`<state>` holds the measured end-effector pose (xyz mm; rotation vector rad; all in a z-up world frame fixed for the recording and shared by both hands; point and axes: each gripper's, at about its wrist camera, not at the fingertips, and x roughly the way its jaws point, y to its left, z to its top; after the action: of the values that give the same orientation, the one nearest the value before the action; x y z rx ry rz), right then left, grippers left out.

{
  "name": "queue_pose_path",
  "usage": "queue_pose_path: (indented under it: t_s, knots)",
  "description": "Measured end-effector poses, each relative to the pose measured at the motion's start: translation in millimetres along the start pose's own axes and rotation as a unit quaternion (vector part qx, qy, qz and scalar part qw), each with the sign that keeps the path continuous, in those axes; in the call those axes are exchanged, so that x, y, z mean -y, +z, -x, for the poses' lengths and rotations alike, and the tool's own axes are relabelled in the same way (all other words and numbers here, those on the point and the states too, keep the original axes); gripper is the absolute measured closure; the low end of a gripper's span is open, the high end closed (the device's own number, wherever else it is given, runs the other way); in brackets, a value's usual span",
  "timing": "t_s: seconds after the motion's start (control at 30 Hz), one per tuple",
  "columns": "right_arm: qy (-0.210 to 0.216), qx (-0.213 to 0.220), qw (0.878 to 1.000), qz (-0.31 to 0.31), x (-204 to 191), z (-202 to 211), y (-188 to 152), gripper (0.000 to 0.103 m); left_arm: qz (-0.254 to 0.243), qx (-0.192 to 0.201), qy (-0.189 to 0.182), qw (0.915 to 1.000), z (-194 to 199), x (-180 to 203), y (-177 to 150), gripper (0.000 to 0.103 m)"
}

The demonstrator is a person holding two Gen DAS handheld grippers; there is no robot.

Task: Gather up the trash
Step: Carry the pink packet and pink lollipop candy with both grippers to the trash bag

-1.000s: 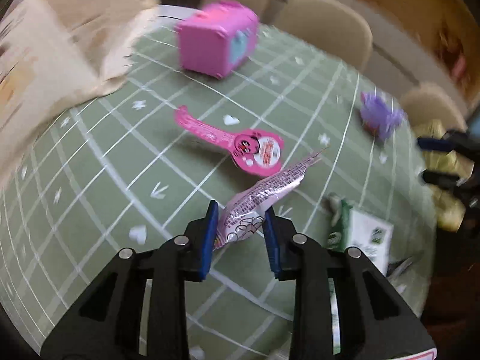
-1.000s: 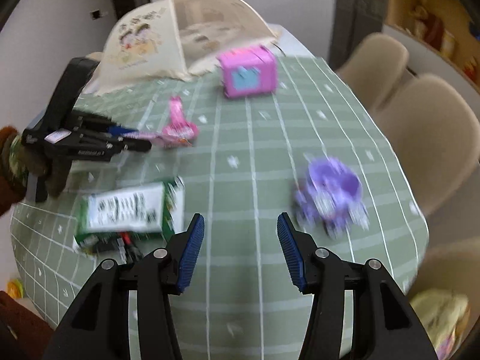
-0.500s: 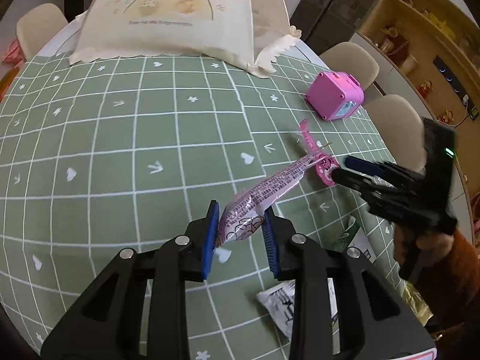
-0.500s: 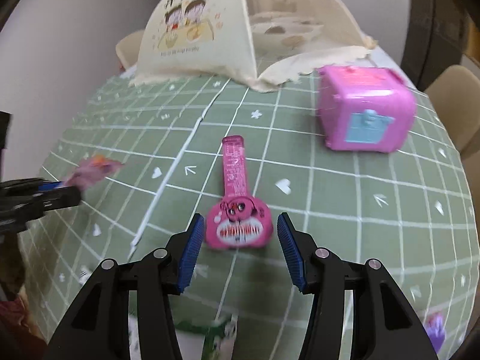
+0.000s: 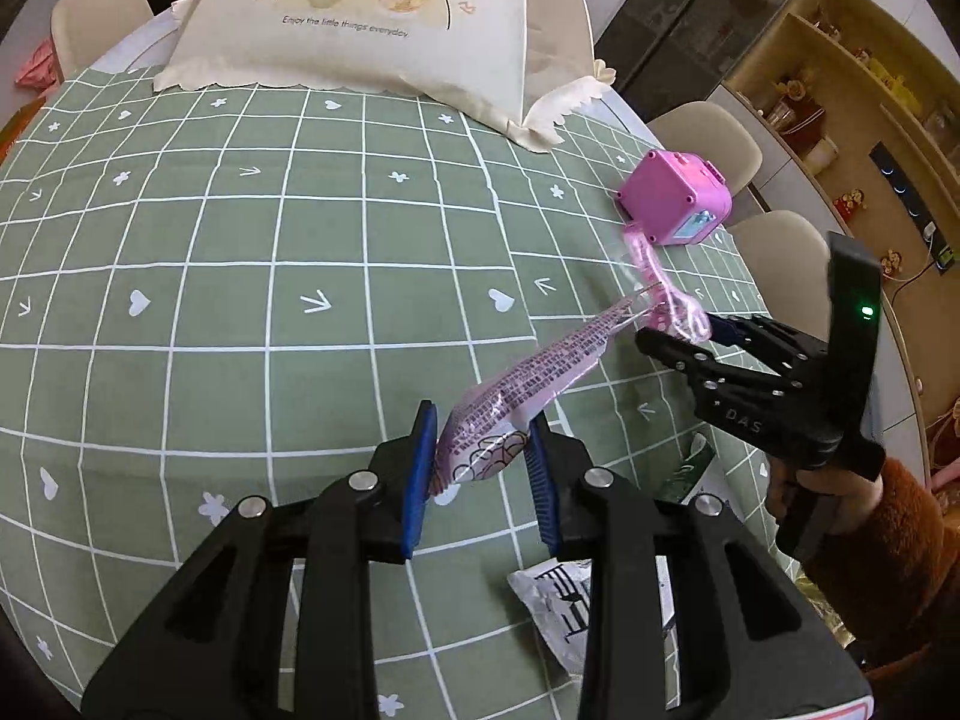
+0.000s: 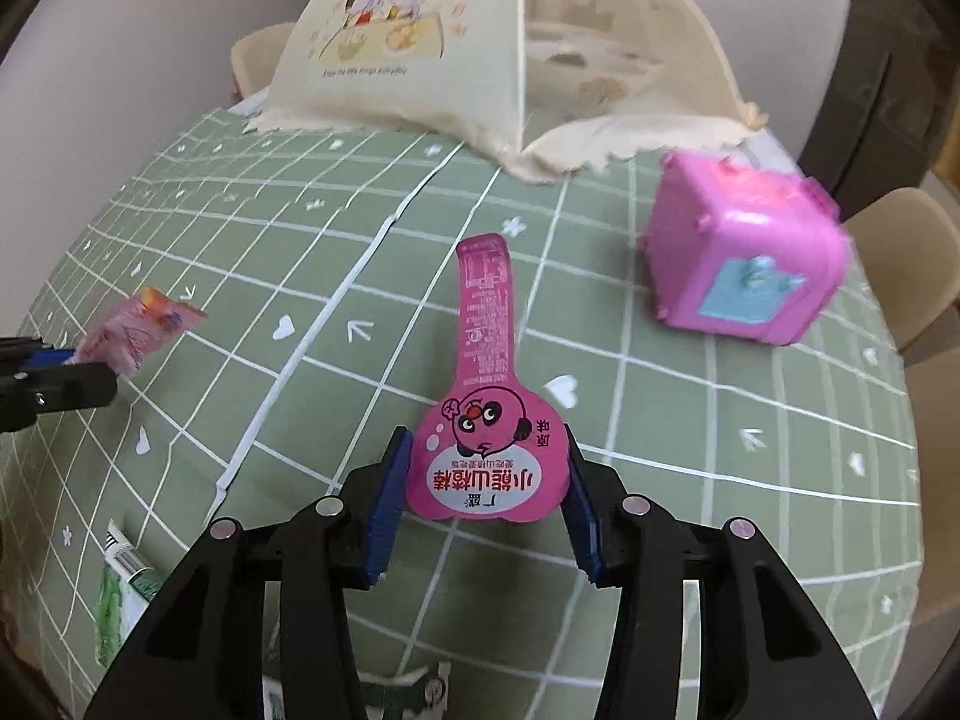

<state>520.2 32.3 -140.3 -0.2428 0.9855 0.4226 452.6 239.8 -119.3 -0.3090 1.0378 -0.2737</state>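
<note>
Pinching a purple wrapper (image 5: 528, 378), the left gripper (image 5: 480, 468) hovers; right gripper (image 6: 483, 501) jaws spread around pink wrapper (image 6: 486, 384).

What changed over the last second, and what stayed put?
The right gripper swung from the purple toy's side to the pink wrapper and now has its open jaws around the round end. The left gripper stayed shut on the purple packet, turning toward the food cover. The pink box stayed put.

Lollipop wrapper (image 6: 487, 372) lies on tablecloth (image 6: 690, 420), toy box (image 6: 744, 258) right of it.
</note>
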Motion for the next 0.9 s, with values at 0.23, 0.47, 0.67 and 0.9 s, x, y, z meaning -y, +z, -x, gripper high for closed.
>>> queue_pose_path:
  t_s: [0.23,0.47,0.67,0.9]
  knots:
    - [-0.022,0.036,0.999,-0.009,0.5,63.6,-2.1,0.059,-0.002,0.020,-0.007,0.9998,15.4,18.5,-1.8,0.075]
    - [-0.048,0.078,0.996,-0.003,7.4,149.4,-34.2,0.059,-0.010,0.055,-0.015,0.9983,46.6,68.0,-18.0,0.075]
    - [-0.067,0.111,0.992,-0.008,31.4,229.0,-85.3,0.059,-0.028,0.080,-0.024,0.9961,70.9,137.9,-45.7,0.075]
    - [-0.098,0.140,0.985,-0.028,72.7,311.3,-167.8,0.059,-0.064,0.081,-0.047,0.9936,79.9,241.4,-94.7,0.075]
